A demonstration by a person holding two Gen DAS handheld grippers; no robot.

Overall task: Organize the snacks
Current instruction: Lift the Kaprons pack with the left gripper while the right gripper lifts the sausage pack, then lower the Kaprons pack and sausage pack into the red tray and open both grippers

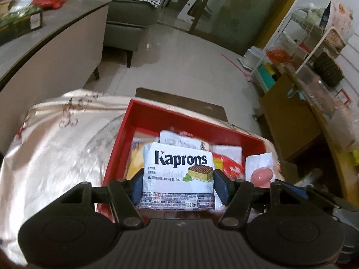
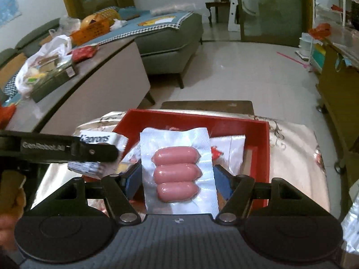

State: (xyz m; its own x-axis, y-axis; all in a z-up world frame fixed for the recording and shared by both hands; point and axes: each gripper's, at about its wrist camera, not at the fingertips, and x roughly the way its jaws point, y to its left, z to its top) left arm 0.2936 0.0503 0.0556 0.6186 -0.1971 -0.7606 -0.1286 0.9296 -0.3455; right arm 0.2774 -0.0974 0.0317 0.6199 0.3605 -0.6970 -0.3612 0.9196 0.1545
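My left gripper (image 1: 178,185) is shut on a white Kaprons wafer packet (image 1: 179,174) and holds it above the near left part of a red tray (image 1: 157,116). My right gripper (image 2: 177,179) is shut on a clear sausage pack (image 2: 177,170) with three pink sausages, held above the same red tray (image 2: 260,134). The tray holds several other snack packets, yellow, white and red (image 1: 226,157). The sausage pack also shows in the left wrist view (image 1: 260,172). The left gripper with the Kaprons packet (image 2: 98,139) shows at the left of the right wrist view.
The tray stands on a small table with a shiny patterned cloth (image 1: 56,145). A grey counter (image 2: 94,71) with bags and boxes stands to the left, a grey sofa (image 2: 170,35) behind it. Shelving and cardboard boxes (image 1: 291,116) stand to the right.
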